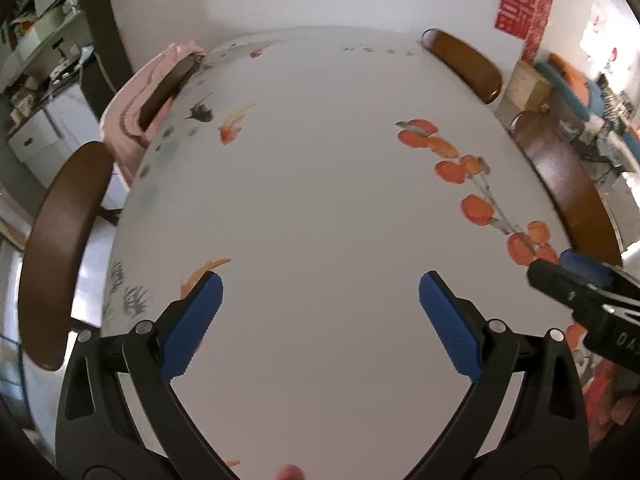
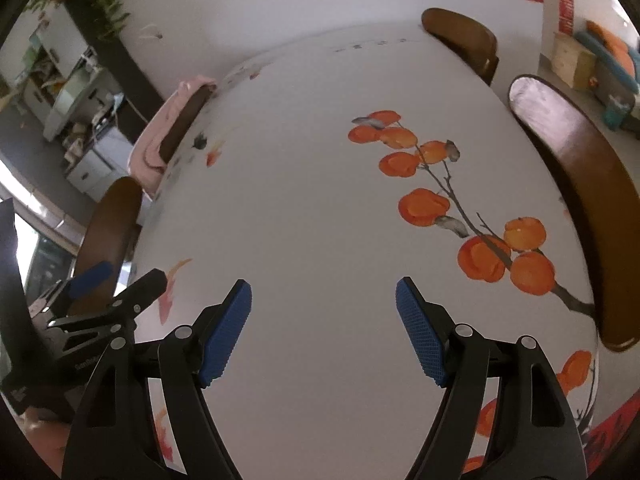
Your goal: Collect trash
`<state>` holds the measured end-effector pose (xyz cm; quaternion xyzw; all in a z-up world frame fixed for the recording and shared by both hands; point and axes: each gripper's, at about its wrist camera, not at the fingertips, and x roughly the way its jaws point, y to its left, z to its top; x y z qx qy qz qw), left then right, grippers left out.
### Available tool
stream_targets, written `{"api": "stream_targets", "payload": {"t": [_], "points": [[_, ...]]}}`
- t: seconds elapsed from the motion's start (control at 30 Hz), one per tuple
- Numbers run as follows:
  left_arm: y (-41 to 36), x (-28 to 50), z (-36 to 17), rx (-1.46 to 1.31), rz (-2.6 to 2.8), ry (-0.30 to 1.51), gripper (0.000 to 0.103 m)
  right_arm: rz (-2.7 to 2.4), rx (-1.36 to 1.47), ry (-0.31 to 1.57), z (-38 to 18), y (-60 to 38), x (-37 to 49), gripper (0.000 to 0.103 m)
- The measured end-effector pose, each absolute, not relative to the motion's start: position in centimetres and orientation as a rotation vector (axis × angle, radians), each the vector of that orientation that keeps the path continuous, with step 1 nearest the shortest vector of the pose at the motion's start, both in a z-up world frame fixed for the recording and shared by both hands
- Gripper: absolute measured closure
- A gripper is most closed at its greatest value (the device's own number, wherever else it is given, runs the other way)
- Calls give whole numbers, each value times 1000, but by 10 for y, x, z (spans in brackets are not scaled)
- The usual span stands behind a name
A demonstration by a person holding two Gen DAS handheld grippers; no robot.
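Wrist views of 2 claws over a round desk [image 1: 320,200], white with painted orange fruit [image 2: 424,207] on a branch and small painted fish [image 1: 231,130]. 4 brown chairs ring the rim; one on the far left carries a pink cloth [image 1: 128,112].

Left claw [image 1: 320,292]: blue pads spread wide, nothing between them, pointing steeply down at bare desk. Right claw [image 2: 323,300]: likewise wide and empty, flanking the left claw on its right.

No trash can be identified on the visible desk surface. The only candidate is a small reddish blob [image 1: 291,472] at the bottom edge of the left wrist view, too cropped to identify; if it is litter, it lies behind and below the left pads, nearer the left claw. Otherwise the target lies outside both views, and neither its direction nor its long axis can be told.
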<state>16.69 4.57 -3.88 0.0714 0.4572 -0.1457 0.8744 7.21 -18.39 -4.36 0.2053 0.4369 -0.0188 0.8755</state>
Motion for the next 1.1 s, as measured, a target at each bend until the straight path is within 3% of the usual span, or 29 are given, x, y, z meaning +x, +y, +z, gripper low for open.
{"api": "stream_targets", "payload": {"t": [0.5,0.8,1.1], "points": [[35,180,-29,175,-311,873,7,-75,417,914,-43,-185,69,28],[14,164,-12,304,-234,698,7,-74,420,901,-47,-199,65,28],[2,156,-14,274,-285,734,7,-67,423,893,-50,-208,59,28]]}}
